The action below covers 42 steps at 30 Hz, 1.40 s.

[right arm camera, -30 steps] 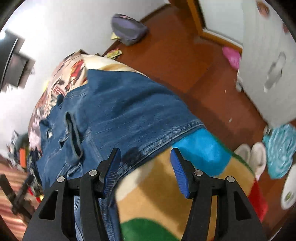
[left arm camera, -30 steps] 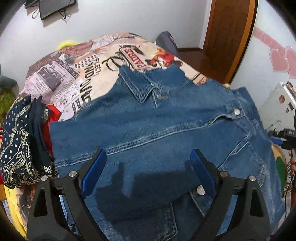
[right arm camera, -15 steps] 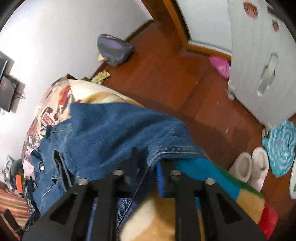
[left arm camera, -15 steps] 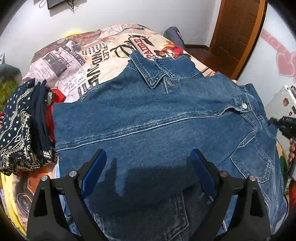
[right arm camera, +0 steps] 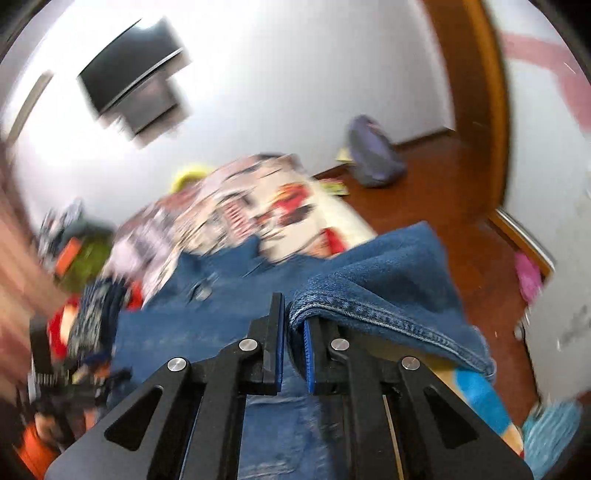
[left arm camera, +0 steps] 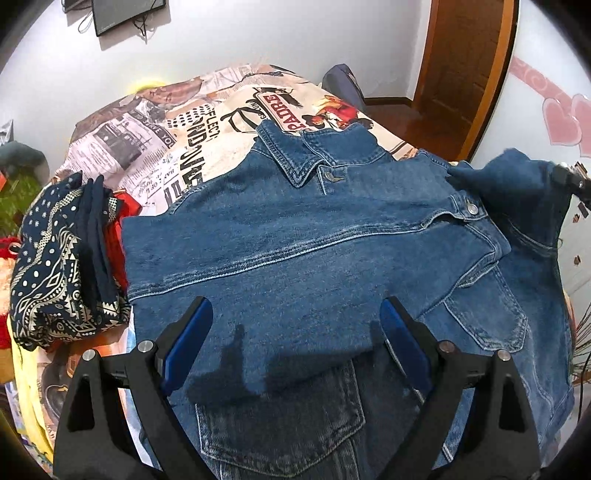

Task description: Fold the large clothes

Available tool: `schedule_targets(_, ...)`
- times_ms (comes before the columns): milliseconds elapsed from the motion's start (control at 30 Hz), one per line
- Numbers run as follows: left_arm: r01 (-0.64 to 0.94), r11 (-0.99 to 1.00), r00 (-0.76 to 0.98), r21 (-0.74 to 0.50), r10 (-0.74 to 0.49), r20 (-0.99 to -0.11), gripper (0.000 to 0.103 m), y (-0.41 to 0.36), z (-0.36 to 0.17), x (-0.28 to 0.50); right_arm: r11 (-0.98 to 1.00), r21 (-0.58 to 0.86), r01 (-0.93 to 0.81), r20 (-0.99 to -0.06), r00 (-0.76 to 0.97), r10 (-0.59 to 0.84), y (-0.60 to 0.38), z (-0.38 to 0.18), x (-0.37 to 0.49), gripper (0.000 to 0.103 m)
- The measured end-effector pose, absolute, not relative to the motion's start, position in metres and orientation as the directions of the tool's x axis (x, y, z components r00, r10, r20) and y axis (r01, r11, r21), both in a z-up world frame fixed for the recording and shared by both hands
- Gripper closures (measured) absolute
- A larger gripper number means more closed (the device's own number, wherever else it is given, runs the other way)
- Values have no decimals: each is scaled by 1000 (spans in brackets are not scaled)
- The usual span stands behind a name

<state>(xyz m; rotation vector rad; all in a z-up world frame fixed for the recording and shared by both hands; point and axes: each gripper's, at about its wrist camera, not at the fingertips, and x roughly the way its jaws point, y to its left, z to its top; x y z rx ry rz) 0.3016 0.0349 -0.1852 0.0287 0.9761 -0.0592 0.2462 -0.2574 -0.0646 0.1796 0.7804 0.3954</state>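
A blue denim jacket (left arm camera: 314,251) lies spread on the bed, collar at the far side. Over its near half hangs my left gripper (left arm camera: 295,336), jaws wide apart with nothing between the blue pads. In the right wrist view my right gripper (right arm camera: 294,325) is shut on the hemmed edge of the jacket's sleeve (right arm camera: 369,291), which drapes over the right finger. From the left wrist view that lifted sleeve (left arm camera: 517,177) rises at the far right, with the right gripper (left arm camera: 570,181) just showing at the frame edge.
A newsprint-patterned bedspread (left arm camera: 177,140) covers the bed. Folded dark patterned clothes (left arm camera: 55,266) are stacked at the left edge. A wall screen (left arm camera: 125,14) hangs behind, a wooden door (left arm camera: 469,62) stands at the right, and a purple bag (right arm camera: 373,155) lies on the floor.
My right gripper closed on the sleeve's edge, then rose and rolled, lifting the sleeve off the bed. The left gripper stayed open, shifting slightly over the jacket.
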Motion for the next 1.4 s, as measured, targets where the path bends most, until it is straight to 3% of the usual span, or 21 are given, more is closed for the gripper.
schedule_targets(233,85,996,559,13,-37,-828,11,31,-185,288,899,279,-338,-801,434,412,-214,-131,244,94)
schedule_targets(400,101,995,558,21,-38,-829,11,29,-187,282,906,292,-307,-851,348,392,-214,-142,237,88)
schedule_targets(500,103,994,561,23,-39,-827,11,29,-186,279,900,328,-287,-834,361,418,-229,-126,229,78)
schedule_targets(567,102,995,563,17,-44,-825,11,29,-185,279,906,336,-256,-817,399,416,-238,-116,227,59)
schedule_targets(633,100,995,567,8,-50,-822,11,30,-184,279,916,347,-200,-789,466,401,-258,-104,224,47)
schedule_targets(733,93,996,572,-2,-55,-818,11,31,-182,279,915,395,-87,-763,523,379,-291,-98,229,40)
schedule_targets(967,81,996,575,-25,-67,-815,11,32,-182,280,831,511,220,-787,507,350,-352,-143,260,40)
schedule_targets(1267,49,998,565,-43,-64,-823,11,43,-189,282,783,517,346,-828,435,354,-367,-197,290,41)
schedule_targets(1333,38,998,560,-54,-65,-826,11,47,-191,282,802,486,349,-836,453,309,-365,-192,295,49)
schedule_targets(1400,27,998,556,-58,-64,-829,11,50,-192,283,830,434,350,-852,460,251,-363,-184,298,67)
